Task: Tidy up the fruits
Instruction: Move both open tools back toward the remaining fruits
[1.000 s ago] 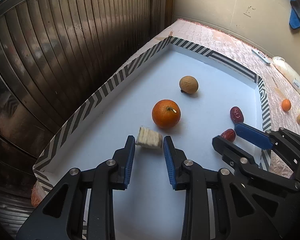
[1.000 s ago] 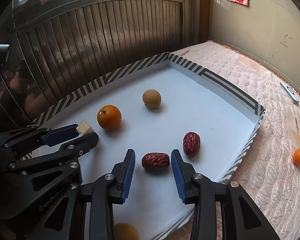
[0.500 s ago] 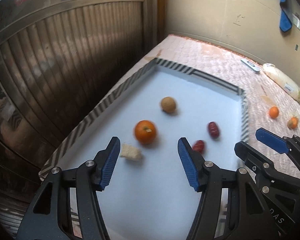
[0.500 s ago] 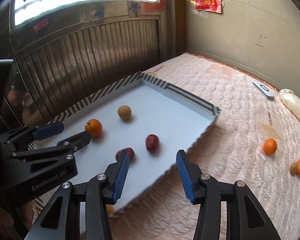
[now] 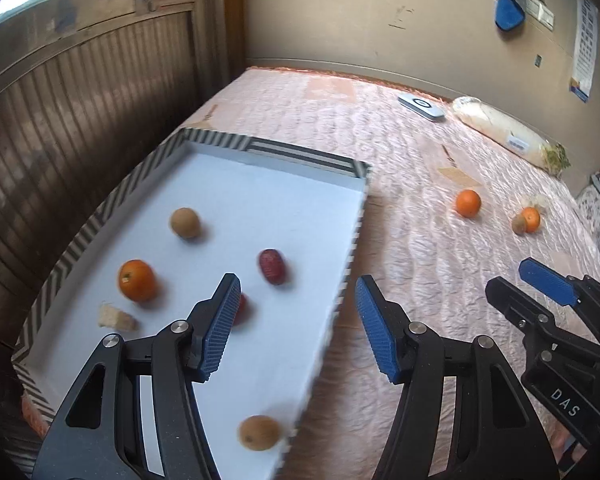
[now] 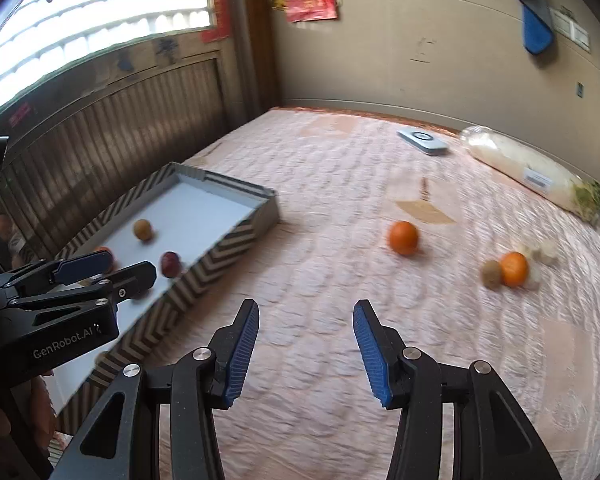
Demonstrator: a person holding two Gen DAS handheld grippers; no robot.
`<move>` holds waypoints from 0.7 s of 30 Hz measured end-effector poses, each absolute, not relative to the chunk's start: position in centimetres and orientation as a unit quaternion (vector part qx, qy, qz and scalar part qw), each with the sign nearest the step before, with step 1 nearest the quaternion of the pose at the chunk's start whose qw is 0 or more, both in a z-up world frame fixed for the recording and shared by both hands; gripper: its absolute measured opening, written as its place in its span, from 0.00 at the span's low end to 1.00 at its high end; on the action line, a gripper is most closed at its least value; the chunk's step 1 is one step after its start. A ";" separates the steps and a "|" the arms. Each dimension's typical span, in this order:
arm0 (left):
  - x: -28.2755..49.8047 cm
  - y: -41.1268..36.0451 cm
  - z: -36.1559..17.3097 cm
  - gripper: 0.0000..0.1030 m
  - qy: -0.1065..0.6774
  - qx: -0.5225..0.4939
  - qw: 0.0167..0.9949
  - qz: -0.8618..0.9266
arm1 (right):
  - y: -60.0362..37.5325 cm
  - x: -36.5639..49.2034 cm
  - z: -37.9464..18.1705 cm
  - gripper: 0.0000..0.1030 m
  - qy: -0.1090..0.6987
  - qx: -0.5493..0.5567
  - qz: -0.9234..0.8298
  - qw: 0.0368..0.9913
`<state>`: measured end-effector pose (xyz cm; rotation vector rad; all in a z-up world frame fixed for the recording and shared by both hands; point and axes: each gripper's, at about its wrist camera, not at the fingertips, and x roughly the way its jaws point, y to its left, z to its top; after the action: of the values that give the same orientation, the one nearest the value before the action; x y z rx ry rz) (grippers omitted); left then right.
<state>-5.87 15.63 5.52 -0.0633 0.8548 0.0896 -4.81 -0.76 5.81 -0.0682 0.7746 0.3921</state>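
Observation:
A striped-rim tray (image 5: 284, 151) holds an orange (image 5: 137, 280), a brown round fruit (image 5: 185, 222), a red date (image 5: 273, 266), a pale chunk (image 5: 116, 317) and a second brown fruit (image 5: 259, 432). Another date (image 5: 242, 308) shows partly behind a finger. My left gripper (image 5: 296, 285) hangs open and empty above the tray's right edge. My right gripper (image 6: 306, 312) is open and empty over the pink quilt. Ahead of it lie an orange (image 6: 403, 237), a second orange (image 6: 514, 268), a brown fruit (image 6: 491, 274) touching it, and pale pieces (image 6: 542, 251).
A wrapped white radish (image 6: 532, 174) and a flat grey remote (image 6: 422, 142) lie at the far side of the quilt near the wall. A slatted metal panel (image 5: 80, 128) runs along the tray's left side. The left gripper (image 6: 100, 268) shows at the left of the right wrist view.
Both grippers opened wider, drew back from the tray and swung right toward the quilt. The pale chunk and the dates stayed on the tray.

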 end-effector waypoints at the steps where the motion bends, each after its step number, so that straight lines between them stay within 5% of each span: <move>1: -5.6 15.0 5.4 0.59 0.417 -0.028 0.908 0.038 | -1.8 -4.8 5.7 0.46 0.376 -0.031 0.182 0.908; 21: 2.5 5.1 4.7 0.59 0.461 -0.019 0.886 -0.039 | -13.0 -2.1 3.8 0.46 0.408 0.008 0.115 0.905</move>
<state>2.47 5.10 4.68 -0.0399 0.9589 -0.0807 -2.10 -13.03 3.84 0.0164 0.8436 0.2383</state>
